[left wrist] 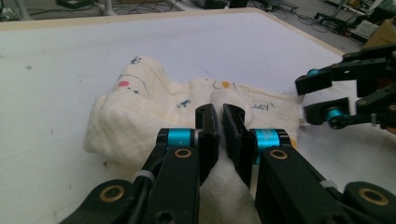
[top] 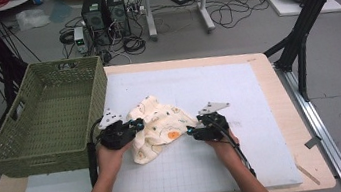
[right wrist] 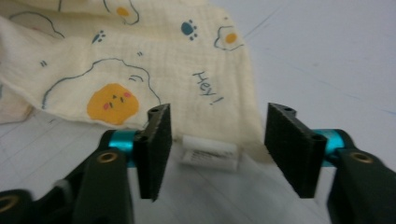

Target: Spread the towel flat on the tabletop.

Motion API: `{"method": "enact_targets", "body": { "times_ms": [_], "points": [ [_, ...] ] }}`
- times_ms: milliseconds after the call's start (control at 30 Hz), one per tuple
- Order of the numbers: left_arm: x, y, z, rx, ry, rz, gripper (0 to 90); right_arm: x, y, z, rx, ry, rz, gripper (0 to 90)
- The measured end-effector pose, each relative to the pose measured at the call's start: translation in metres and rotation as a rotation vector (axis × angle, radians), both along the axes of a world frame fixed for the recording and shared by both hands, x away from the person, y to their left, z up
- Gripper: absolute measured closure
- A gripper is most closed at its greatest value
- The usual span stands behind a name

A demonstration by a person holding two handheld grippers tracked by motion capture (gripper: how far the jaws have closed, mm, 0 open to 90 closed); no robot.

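A cream cloth printed with fried eggs and paw marks lies crumpled on the white gridded mat. My left gripper sits at the cloth's left edge. In the left gripper view its jaws are pinched shut on a fold of the cloth. My right gripper is at the cloth's right edge, and it also shows at the far right of the left gripper view. In the right gripper view its jaws stand open around the white label at the hem of the cloth, with neither pad touching it.
A green woven basket stands at the table's left, close beside my left hand. The mat covers most of the wooden table. Beyond the table, the floor holds computer towers, cables and black frame legs.
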State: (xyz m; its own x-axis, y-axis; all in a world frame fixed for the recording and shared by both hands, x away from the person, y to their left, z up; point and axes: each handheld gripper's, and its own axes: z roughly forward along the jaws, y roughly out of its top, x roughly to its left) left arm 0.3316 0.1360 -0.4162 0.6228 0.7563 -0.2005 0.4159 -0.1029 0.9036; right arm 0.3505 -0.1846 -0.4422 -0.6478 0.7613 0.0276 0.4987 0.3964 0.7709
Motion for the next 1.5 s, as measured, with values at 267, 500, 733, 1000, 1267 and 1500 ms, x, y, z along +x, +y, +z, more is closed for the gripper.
{"method": "enact_targets", "body": {
  "times_ms": [267, 500, 733, 1000, 1267, 1500],
  "points": [
    [-0.003, 0.006, 0.001, -0.039, -0.002, 0.012, 83.8, 0.012, 0.003, -0.002, -0.116, -0.036, 0.02, 85.0],
    [-0.008, 0.003, -0.003, -0.029, 0.022, -0.011, 84.0, 0.03, -0.058, 0.005, -0.099, -0.028, -0.188, 85.5],
    [-0.015, -0.01, -0.018, 0.027, 0.063, -0.033, 84.4, 0.043, -0.096, 0.018, -0.033, -0.07, -0.328, 85.1],
    [-0.025, -0.001, -0.029, 0.087, 0.077, 0.004, 84.4, 0.027, -0.102, 0.027, 0.006, -0.111, -0.379, 47.4],
    [-0.031, 0.015, -0.03, 0.057, 0.064, 0.068, 59.4, -0.017, -0.116, 0.028, 0.018, -0.164, -0.362, 32.4],
    [-0.034, 0.021, -0.016, -0.015, -0.005, 0.035, 46.2, -0.05, -0.127, 0.02, 0.057, -0.117, -0.307, 36.4]
  ]
}}
